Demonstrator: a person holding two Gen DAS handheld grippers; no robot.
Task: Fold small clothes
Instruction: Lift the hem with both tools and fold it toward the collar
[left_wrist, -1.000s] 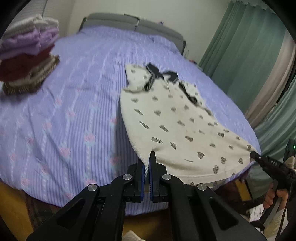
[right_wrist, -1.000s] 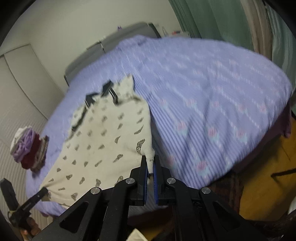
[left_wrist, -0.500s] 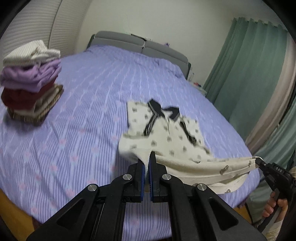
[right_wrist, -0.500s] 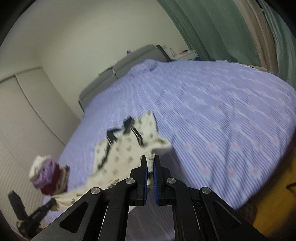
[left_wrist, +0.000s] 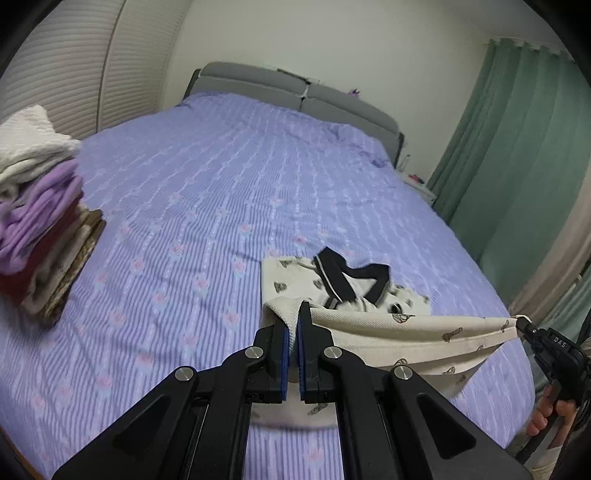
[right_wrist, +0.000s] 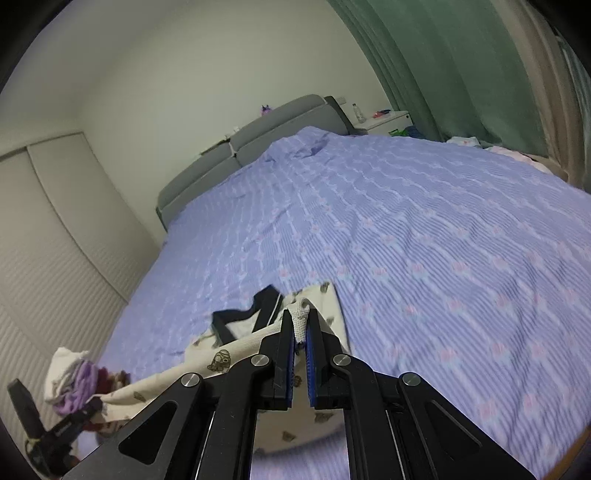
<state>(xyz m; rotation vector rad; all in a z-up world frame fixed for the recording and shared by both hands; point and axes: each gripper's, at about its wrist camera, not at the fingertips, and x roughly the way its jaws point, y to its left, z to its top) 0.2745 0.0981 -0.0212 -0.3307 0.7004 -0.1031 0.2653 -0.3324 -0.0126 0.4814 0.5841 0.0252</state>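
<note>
A small cream garment with dark printed figures and a black collar lies on the purple bedspread. Its hem is lifted off the bed and stretched taut between both grippers, folding over toward the collar. My left gripper is shut on one hem corner. My right gripper is shut on the other hem corner; it also shows at the right edge of the left wrist view as the right gripper, held by a hand. The collar end still rests on the bed.
A stack of folded clothes in white, lilac, dark red and brown sits at the bed's left side. A grey headboard stands at the far end. Green curtains hang on the right, with a white nightstand beside them.
Both grippers rose and carried the hem away from the bed's near edge toward the collar. The garment, flat a second ago, now hangs doubled over, with only its collar end on the bed.
</note>
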